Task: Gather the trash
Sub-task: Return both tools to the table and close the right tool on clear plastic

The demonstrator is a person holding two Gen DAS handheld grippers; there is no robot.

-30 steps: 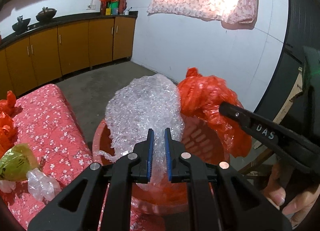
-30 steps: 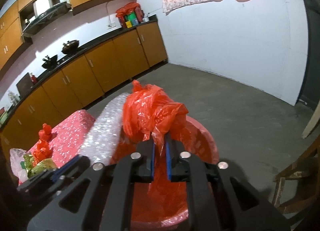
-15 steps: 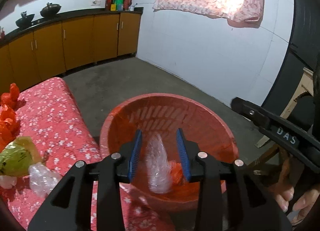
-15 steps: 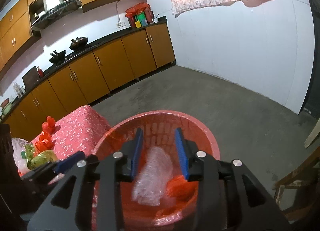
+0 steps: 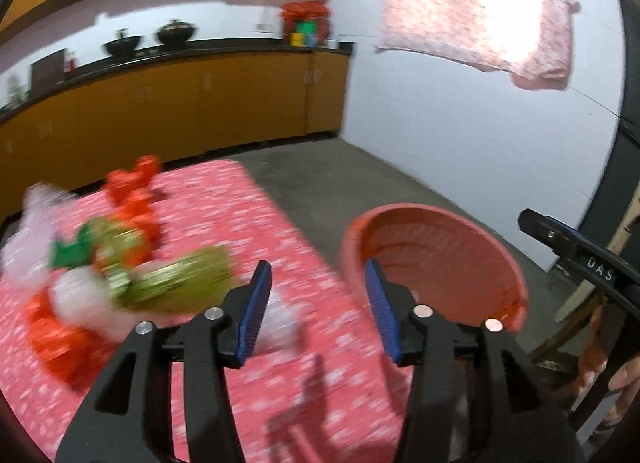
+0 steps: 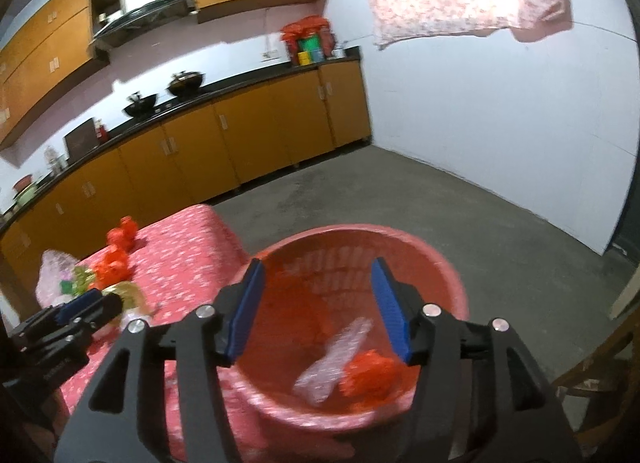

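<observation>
A red plastic basket [image 6: 452,275] stands at the table's right end; it also shows in the left wrist view [image 5: 516,275]. Inside it lie a clear bubble-wrap piece [image 6: 340,355] and a crumpled red bag [image 6: 370,377]. My right gripper [image 6: 318,309] is open and empty above the basket. My left gripper [image 5: 318,309] is open and empty over the table, left of the basket. A blurred pile of trash lies on the table's left: a green-gold wrapper [image 5: 180,279], red bags [image 5: 132,187] and clear plastic [image 5: 32,239].
The table wears a red floral cloth [image 5: 240,215]. Orange kitchen cabinets [image 6: 240,135] line the far wall. A wooden chair [image 6: 600,375] stands at the right. A grey concrete floor [image 6: 480,223] lies beyond the basket.
Both grippers let go of the bubble wrap and the red bag, which dropped into the basket. Both opened wider. The left gripper swung left toward the trash pile.
</observation>
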